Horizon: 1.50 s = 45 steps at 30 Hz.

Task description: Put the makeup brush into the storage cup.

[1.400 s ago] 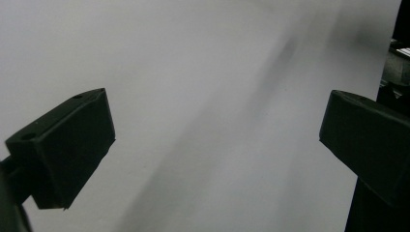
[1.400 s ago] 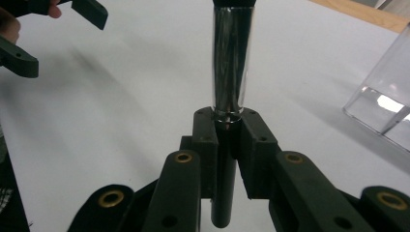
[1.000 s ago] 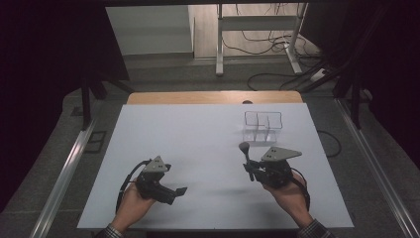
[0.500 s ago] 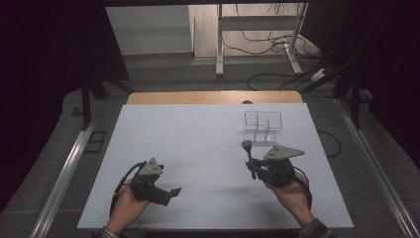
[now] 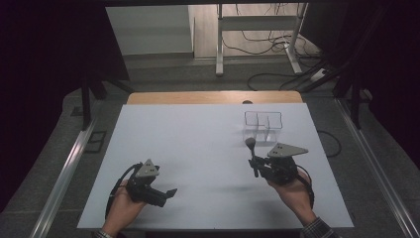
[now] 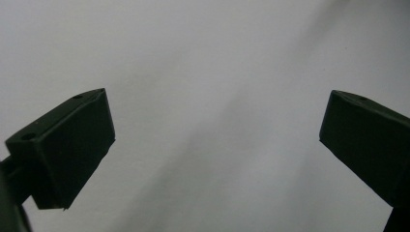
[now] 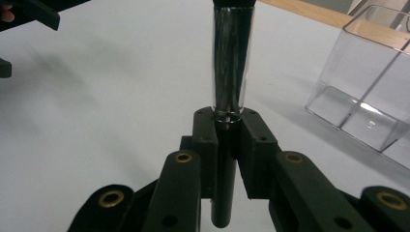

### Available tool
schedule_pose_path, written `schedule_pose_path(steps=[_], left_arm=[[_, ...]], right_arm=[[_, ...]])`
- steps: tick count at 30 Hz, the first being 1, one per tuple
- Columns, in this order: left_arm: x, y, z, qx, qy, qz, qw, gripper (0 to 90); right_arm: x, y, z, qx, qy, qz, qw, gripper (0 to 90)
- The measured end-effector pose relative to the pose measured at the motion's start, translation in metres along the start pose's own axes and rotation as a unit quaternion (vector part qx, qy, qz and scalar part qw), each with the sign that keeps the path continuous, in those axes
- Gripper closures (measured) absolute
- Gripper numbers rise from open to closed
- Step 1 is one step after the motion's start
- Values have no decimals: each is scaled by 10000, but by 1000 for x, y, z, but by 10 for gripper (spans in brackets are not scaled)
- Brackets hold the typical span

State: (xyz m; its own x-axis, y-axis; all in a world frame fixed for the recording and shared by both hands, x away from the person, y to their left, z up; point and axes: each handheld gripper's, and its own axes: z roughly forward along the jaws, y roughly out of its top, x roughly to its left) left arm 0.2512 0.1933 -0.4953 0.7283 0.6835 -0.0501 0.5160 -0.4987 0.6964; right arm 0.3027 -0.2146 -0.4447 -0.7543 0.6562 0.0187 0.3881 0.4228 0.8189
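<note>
My right gripper [image 5: 255,167] is at the right front of the white table top [image 5: 198,144], shut on a slim brush [image 5: 252,152] with a black handle, a silver ferrule and a dark head. The brush stands nearly upright. In the right gripper view the jaws of my right gripper [image 7: 227,129] clamp the black handle just below the ferrule of the brush [image 7: 232,63]. A clear compartmented box [image 5: 263,124] stands just beyond the brush head, apart from it. My left gripper [image 5: 170,193] lies low at the left front, and in its own view the left gripper [image 6: 215,140] stands open over bare white surface.
The clear box [image 7: 372,82] sits at the right in the right gripper view, and the other gripper [image 7: 29,14] shows at the top left. A wooden strip [image 5: 213,97] borders the table's far edge. Metal rails [image 5: 64,168] run along both sides, with cables on the floor behind.
The left gripper has shifted slightly to the left near the front edge. The right gripper and the brush have stayed in place.
</note>
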Motion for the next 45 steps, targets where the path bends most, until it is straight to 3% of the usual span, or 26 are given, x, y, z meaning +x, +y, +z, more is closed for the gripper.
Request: schedule_pose_path(steps=[45], left_arm=[[16, -26, -22, 60, 467, -209, 9987, 0]], right_arm=[[-28, 1, -10, -167, -411, 245, 9987, 788]])
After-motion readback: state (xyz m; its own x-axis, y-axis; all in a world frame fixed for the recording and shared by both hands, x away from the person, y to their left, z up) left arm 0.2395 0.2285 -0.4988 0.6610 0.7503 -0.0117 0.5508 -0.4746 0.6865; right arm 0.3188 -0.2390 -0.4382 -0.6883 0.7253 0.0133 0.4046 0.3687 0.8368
